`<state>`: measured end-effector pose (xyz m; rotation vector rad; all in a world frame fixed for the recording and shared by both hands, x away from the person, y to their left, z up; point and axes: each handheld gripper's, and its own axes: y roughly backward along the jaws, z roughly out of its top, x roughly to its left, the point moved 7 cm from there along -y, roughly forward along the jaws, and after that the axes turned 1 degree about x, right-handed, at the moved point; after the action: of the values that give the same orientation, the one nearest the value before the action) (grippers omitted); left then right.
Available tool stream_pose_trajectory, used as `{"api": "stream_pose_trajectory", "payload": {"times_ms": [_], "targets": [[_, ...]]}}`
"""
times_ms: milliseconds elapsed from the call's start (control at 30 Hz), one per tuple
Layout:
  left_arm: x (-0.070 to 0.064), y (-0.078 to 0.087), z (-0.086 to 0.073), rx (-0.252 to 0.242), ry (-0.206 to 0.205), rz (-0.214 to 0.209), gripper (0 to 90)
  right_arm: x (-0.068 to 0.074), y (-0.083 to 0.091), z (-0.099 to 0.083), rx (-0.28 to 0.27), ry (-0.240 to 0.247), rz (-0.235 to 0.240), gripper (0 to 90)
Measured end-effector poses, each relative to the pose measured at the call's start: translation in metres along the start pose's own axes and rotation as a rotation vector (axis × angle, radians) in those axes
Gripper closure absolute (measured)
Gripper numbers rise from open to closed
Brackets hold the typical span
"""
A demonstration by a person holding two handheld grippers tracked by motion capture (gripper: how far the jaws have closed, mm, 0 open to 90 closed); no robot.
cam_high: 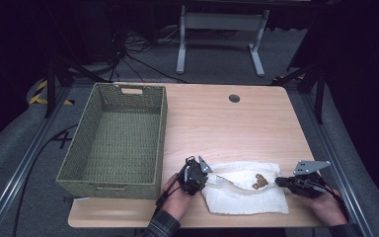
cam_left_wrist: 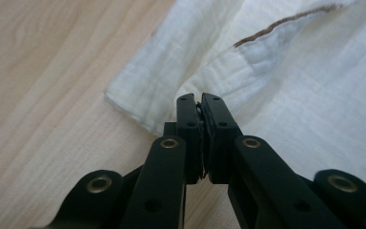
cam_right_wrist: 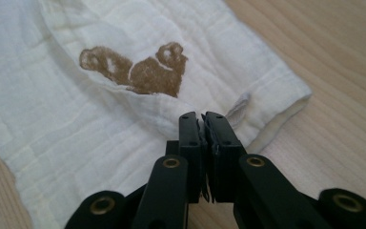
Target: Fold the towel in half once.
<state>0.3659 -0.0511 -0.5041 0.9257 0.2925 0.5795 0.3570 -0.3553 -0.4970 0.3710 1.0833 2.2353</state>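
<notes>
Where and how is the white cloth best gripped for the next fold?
Probably by its two short ends, where both tongs pinch it: left tongs come from the left, right tongs from the right. The white cloth lies flat and limp on the table, so its folded edges offer the only pinchable thickness.

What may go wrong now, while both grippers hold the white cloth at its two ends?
1. Both the left gripper and the right gripper pinch only a thin edge of the white cloth, so an edge may slip out when lifted.
2. The cloth lies close to the table's near edge; if one end is released, it might slide off.
3. The woven basket stands just beside the left hand, which could knock it.
</notes>
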Motion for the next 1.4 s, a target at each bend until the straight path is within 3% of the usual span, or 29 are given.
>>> {"api": "stream_pose_trajectory", "payload": {"times_ms": [67, 267, 500, 633, 767, 867, 1000, 1233, 1400], "targets": [[0.001, -0.002, 0.0, 0.009, -0.016, 0.009, 86.8, -0.001, -0.003, -0.001, 0.015, 0.011, -0.006, 86.3], [0.006, -0.005, 0.004, 0.012, -0.01, 0.007, 86.8, -0.01, -0.006, 0.002, 0.02, 0.013, -0.039, 86.3], [0.021, -0.019, 0.021, -0.014, -0.019, 0.062, 86.8, -0.037, -0.015, 0.013, 0.024, 0.004, -0.095, 86.4], [0.029, -0.026, 0.03, -0.027, -0.015, 0.057, 86.8, -0.049, -0.018, 0.017, 0.028, -0.005, -0.128, 86.3], [0.032, -0.027, 0.032, -0.038, -0.007, 0.05, 86.7, -0.055, -0.02, 0.02, 0.022, -0.023, -0.119, 86.3], [0.034, -0.02, 0.033, -0.073, 0.023, 0.029, 86.7, -0.055, -0.019, 0.02, 0.02, -0.02, -0.123, 86.3], [0.033, -0.003, 0.036, -0.14, 0.051, 0.021, 86.8, -0.052, -0.01, 0.025, -0.025, -0.011, -0.123, 86.3], [0.02, 0.022, 0.03, -0.197, 0.017, 0.032, 86.8, -0.043, 0.012, 0.022, -0.087, 0.003, -0.137, 86.3], [0.008, 0.034, 0.025, -0.209, -0.016, 0.038, 86.8, -0.031, 0.024, 0.02, -0.118, 0.017, -0.137, 86.3]]}}
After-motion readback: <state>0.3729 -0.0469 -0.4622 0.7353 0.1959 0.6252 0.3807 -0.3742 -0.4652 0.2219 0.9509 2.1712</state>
